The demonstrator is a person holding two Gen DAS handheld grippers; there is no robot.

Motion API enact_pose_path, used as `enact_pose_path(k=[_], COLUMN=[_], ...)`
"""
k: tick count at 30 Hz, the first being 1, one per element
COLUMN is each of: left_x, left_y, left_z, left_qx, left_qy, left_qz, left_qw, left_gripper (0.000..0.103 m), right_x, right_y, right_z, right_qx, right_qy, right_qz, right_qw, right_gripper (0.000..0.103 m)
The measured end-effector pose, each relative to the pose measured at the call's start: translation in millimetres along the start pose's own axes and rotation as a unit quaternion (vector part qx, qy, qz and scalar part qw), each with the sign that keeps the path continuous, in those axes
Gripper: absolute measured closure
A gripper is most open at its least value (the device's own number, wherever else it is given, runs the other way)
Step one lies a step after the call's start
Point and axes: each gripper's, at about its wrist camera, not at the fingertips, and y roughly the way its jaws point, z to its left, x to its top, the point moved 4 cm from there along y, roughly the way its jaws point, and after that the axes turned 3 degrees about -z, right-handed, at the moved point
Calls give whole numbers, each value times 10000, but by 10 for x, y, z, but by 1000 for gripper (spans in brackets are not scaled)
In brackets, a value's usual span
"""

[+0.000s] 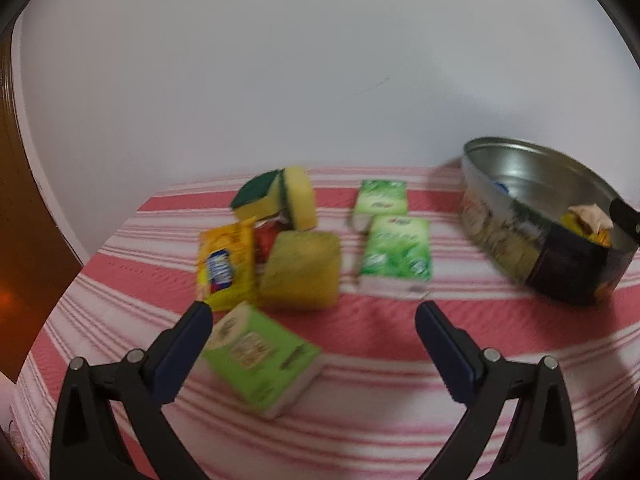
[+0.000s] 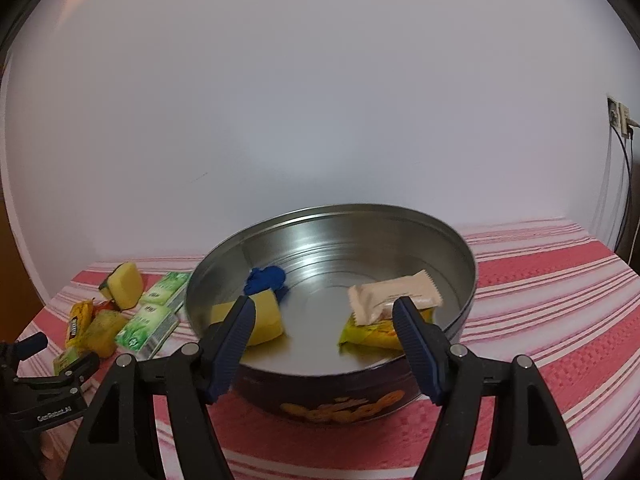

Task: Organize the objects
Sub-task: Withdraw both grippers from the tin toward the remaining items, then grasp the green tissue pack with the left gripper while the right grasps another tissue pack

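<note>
My left gripper [image 1: 314,310] is open and empty, just above a green box [image 1: 262,358] lying between its fingers on the striped cloth. Beyond it lie a yellow sponge [image 1: 300,270], a yellow packet [image 1: 226,266], two green tissue packs [image 1: 396,254], and a green-backed sponge [image 1: 276,196]. My right gripper [image 2: 324,306] is open and empty over the near rim of a round metal tin [image 2: 464,280]. Inside the tin are a yellow sponge [image 2: 266,318], a blue object [image 2: 266,278], a beige wrapped snack [image 2: 394,294] and a yellow packet [image 2: 374,334].
A red-and-white striped cloth [image 1: 360,400] covers the table. A white wall stands close behind. A wooden panel [image 1: 24,240] is at the far left. The left gripper's body [image 2: 44,384] shows at the right wrist view's left edge. A wall socket with cables [image 2: 620,120] is at the right.
</note>
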Motion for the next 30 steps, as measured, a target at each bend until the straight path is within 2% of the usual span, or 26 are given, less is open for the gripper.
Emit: enact_pose_path(k=[9,16,20,22,30], left_x=[-161,-289,-285,-274,-247], left_y=[194,424,440,425,379], left_z=[427,450,440,443,511], left_qx=[-436,-726,-615,-617,-738], left_qy=[-536,-726,-633,-578,-702], left_qz=[697,1297,1307,1251,1076], left_qw=[9952,9862,9875,9885,9890], left_gripper=[0,1,9,20,21], right_x=[-114,-198,-227,-235,-277], right_y=[-65,-145,-154,-162,-88], right_z=[322,677,791,828,972], right_qx=[339,680,793,834,1008], right_qy=[-170,-471,-563,-587,-540], right_qz=[199,301,346,361,567], right_qw=[9991,9961,9947,9941,9918], right_gripper=[30,30,30,30,30])
